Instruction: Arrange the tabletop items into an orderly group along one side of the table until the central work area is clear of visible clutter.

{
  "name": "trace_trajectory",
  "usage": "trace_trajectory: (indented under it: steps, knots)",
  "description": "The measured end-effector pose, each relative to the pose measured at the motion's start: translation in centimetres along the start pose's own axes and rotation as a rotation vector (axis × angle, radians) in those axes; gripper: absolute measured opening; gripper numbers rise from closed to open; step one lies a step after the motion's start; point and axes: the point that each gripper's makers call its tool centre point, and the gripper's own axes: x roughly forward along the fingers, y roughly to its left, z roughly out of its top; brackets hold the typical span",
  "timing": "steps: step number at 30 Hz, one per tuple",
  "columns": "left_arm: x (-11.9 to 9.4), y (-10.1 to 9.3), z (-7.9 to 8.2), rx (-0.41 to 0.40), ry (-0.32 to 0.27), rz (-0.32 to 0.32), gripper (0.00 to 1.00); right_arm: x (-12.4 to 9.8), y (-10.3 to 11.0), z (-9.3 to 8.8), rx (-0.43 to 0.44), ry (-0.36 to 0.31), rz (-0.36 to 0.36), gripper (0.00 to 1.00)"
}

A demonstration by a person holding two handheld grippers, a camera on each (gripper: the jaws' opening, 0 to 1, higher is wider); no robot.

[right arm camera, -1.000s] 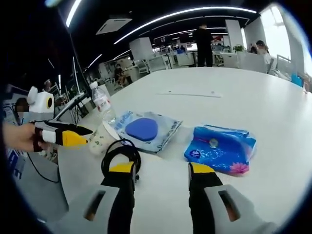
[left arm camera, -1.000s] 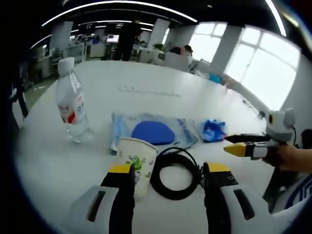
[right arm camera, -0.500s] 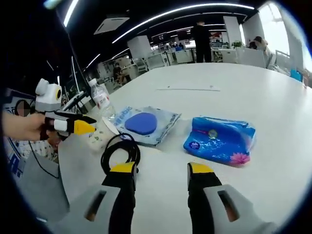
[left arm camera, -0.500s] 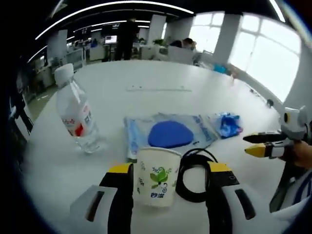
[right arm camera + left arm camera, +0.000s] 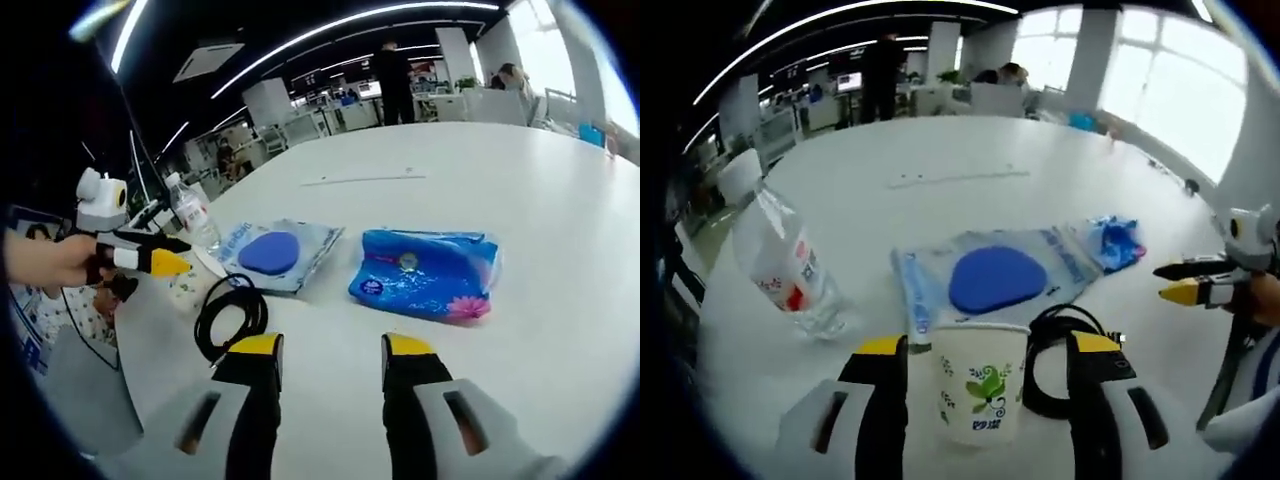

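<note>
A white paper cup (image 5: 980, 385) with a green print stands between the jaws of my left gripper (image 5: 988, 346), which is open and clear of the cup's sides. Right of the cup lies a black cable coil (image 5: 1060, 345). Behind them is a clear bag with a blue pad (image 5: 995, 278), and a blue tissue pack (image 5: 1115, 240) lies further right. A water bottle (image 5: 780, 265) stands at the left. My right gripper (image 5: 332, 346) is open over bare table, short of the tissue pack (image 5: 425, 275). The other gripper (image 5: 140, 260) shows at the left, near the coil (image 5: 228, 315).
The white table (image 5: 940, 150) stretches far back with a thin strip (image 5: 955, 178) lying on it. A hand holds the right gripper (image 5: 1200, 290) at the right edge. An office with desks and people lies beyond the table.
The left view has closed in on the cup, which now sits between its jaws instead of by the left jaw. The right view has edged toward the tissue pack. Both grippers stay open.
</note>
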Motion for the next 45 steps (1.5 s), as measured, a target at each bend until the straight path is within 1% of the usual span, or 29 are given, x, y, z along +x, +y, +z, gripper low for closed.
trace_trajectory:
  steps: [4, 9, 12, 16, 19, 21, 23, 27, 30, 31, 33, 34, 35, 36, 37, 38, 40, 45]
  knots:
    - [0.4, -0.2, -0.1, -0.005, 0.025, -0.009, 0.59, 0.2, 0.2, -0.1, 0.007, 0.0, 0.002, 0.37]
    - [1.1, -0.3, -0.7, -0.02, 0.06, -0.016, 0.57, 0.1, 0.1, -0.2, 0.015, -0.001, -0.001, 0.37]
    - [1.2, -0.3, -1.0, -0.016, 0.07, -0.016, 0.55, -0.1, -0.2, -0.1, 0.035, -0.012, -0.003, 0.36]
    - [1.2, 0.0, -1.8, -0.006, 0.105, -0.006, 0.47, -0.2, -0.4, -0.1, 0.041, -0.012, -0.012, 0.36]
    - [1.1, 0.4, -2.6, -0.017, 0.134, 0.011, 0.43, -0.2, -0.5, -0.3, 0.042, -0.011, -0.011, 0.36]
    - [1.0, 0.6, -2.9, -0.019, 0.137, 0.013, 0.38, -0.3, -0.5, -0.4, 0.046, -0.007, -0.013, 0.36]
    - [0.9, 0.8, -3.2, -0.023, 0.143, 0.017, 0.38, -0.3, -0.4, -0.5, 0.048, -0.006, -0.014, 0.35]
    - [0.5, 0.9, -3.0, -0.053, 0.128, 0.014, 0.35, -0.3, -0.4, -0.6, 0.046, -0.002, -0.013, 0.35]
    - [0.1, 1.1, -2.5, -0.036, 0.093, 0.025, 0.33, -0.3, -0.3, -0.3, 0.055, -0.01, -0.012, 0.35]
    - [-0.1, 1.2, -2.2, -0.028, 0.072, 0.029, 0.33, -0.2, -0.3, -0.1, 0.055, -0.01, -0.011, 0.35]
    - [-0.7, 1.1, -0.7, -0.014, -0.022, 0.019, 0.33, -0.2, 0.1, 0.3, 0.049, -0.017, -0.005, 0.35]
    - [-1.3, 1.2, 0.1, 0.001, -0.075, 0.022, 0.33, -0.2, 0.3, 0.6, 0.047, -0.019, -0.001, 0.35]
    - [-1.7, 1.2, 0.3, 0.005, -0.092, 0.026, 0.33, -0.2, 0.5, 0.8, 0.045, -0.022, 0.001, 0.35]
    - [-2.2, 0.8, 1.0, -0.011, -0.148, -0.009, 0.33, 0.0, 0.6, 1.0, 0.042, -0.026, 0.003, 0.35]
    - [-2.6, 0.8, 1.6, -0.024, -0.2, -0.008, 0.33, 0.0, 0.7, 1.1, 0.041, -0.027, 0.005, 0.34]
    - [-3.3, 1.0, 1.8, -0.003, -0.223, 0.005, 0.33, 0.2, 0.9, 1.2, 0.038, -0.026, 0.009, 0.34]
    - [-3.8, 1.0, 1.5, 0.005, -0.228, 0.003, 0.33, 0.4, 1.3, 1.3, 0.028, -0.022, 0.015, 0.34]
    - [-4.3, 2.2, 0.6, -0.02, -0.232, 0.021, 0.33, 0.7, 2.4, 1.6, 0.007, -0.016, 0.031, 0.34]
